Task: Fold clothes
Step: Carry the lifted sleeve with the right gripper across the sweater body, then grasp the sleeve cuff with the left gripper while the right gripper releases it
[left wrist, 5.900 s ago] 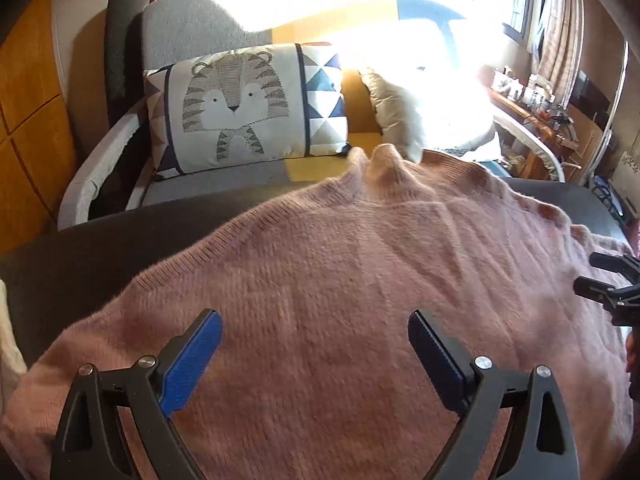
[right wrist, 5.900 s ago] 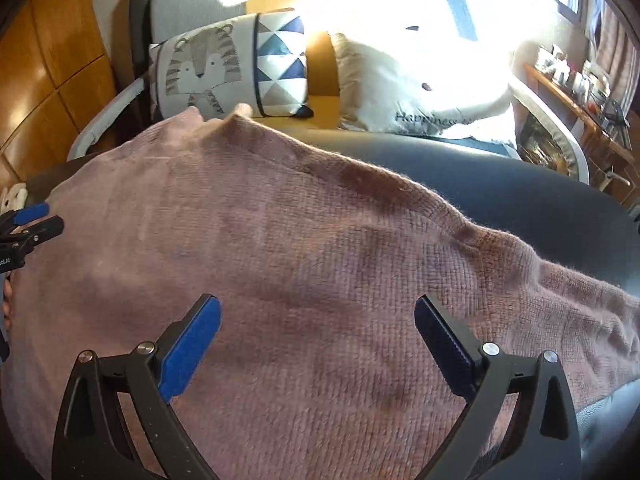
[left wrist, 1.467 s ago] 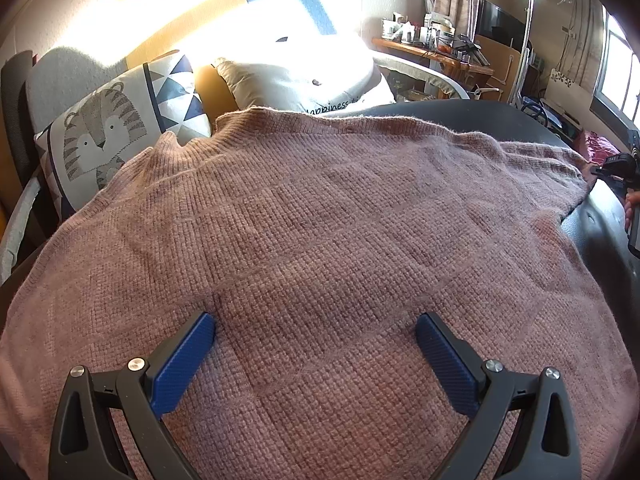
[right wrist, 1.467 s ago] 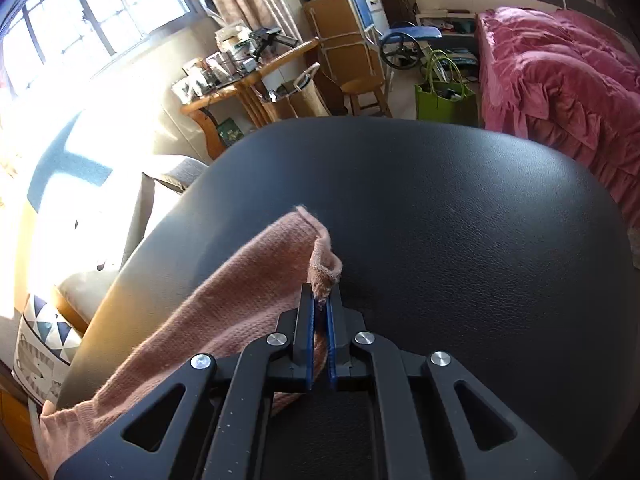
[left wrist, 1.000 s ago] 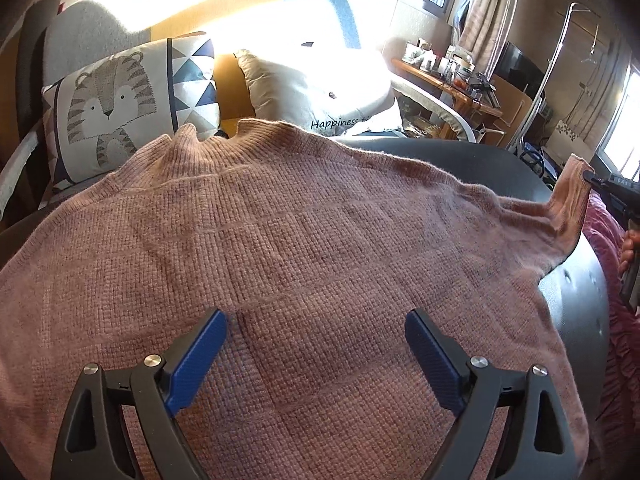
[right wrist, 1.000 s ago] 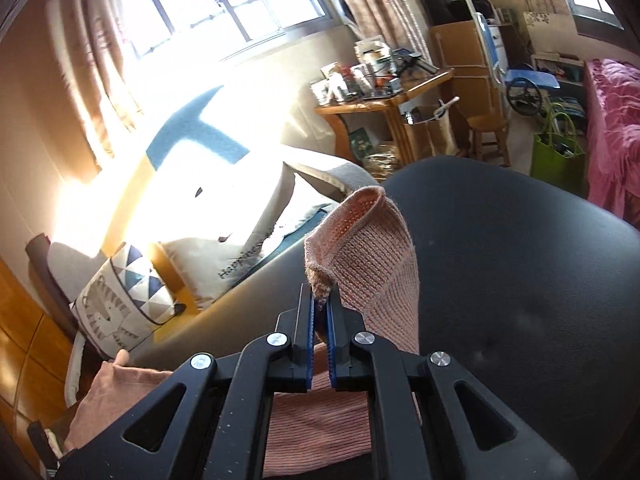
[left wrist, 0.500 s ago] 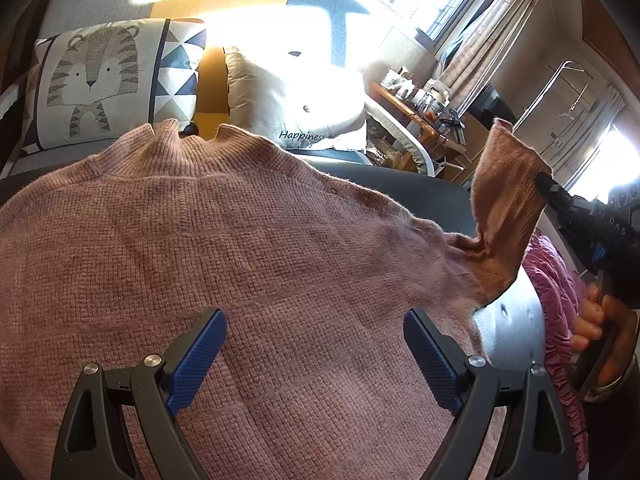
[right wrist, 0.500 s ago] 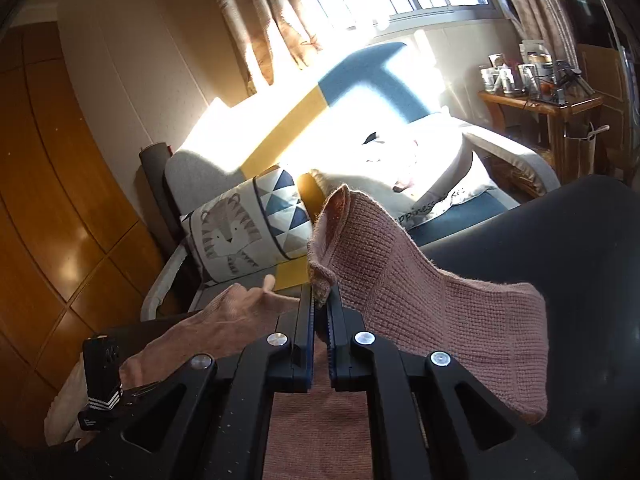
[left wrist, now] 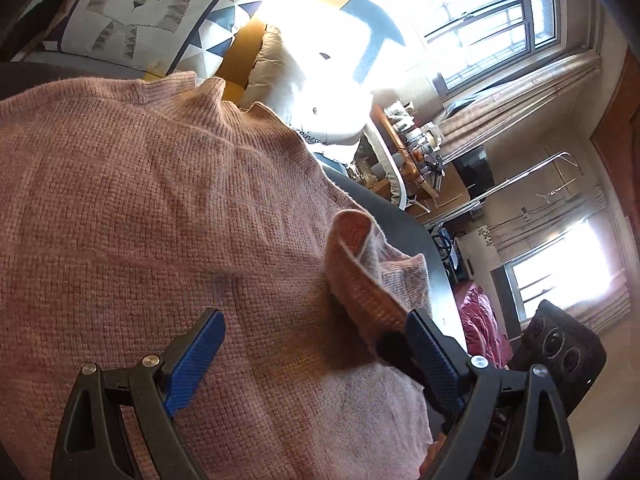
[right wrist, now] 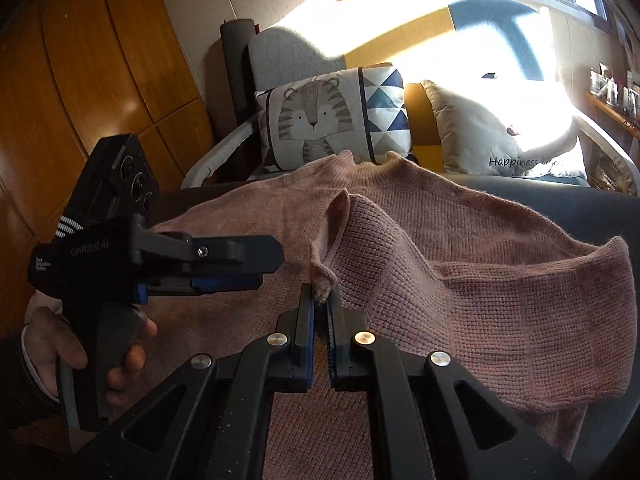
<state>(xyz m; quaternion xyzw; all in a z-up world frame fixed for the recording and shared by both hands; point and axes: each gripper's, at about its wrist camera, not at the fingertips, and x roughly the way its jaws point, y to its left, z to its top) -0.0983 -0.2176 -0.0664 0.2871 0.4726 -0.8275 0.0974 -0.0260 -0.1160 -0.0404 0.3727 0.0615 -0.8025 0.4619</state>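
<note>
- Since half a second before, the right hand-held gripper (right wrist: 321,307) had carried the sleeve cuff (right wrist: 320,276) from high above the dark surface (right wrist: 600,208) across and down over the body of the pink sweater (right wrist: 420,216), ending just beside the left hand-held gripper (right wrist: 256,270).
- The right hand-held gripper's blue pads were pressed together on the cuff, a small tuft of knit poking up between them.
- The sleeve (right wrist: 520,304) arched from the cuff back toward the sweater's right edge, folded over the body and partly raised off it.
- The left hand-held gripper (left wrist: 312,360) hovered above the sweater (left wrist: 140,220) with its blue fingers (left wrist: 196,356) spread wide apart and nothing between them; in the left wrist view the folded sleeve (left wrist: 360,272) lay against its right finger.
- A hand (right wrist: 80,356) gripped the left tool's handle at the sweater's left side.
- The sweater lay spread on the dark surface, collar (right wrist: 360,160) toward the tiger cushion (right wrist: 320,120), which stood on the sofa beyond the sweater beside a white cushion (right wrist: 500,140).
</note>
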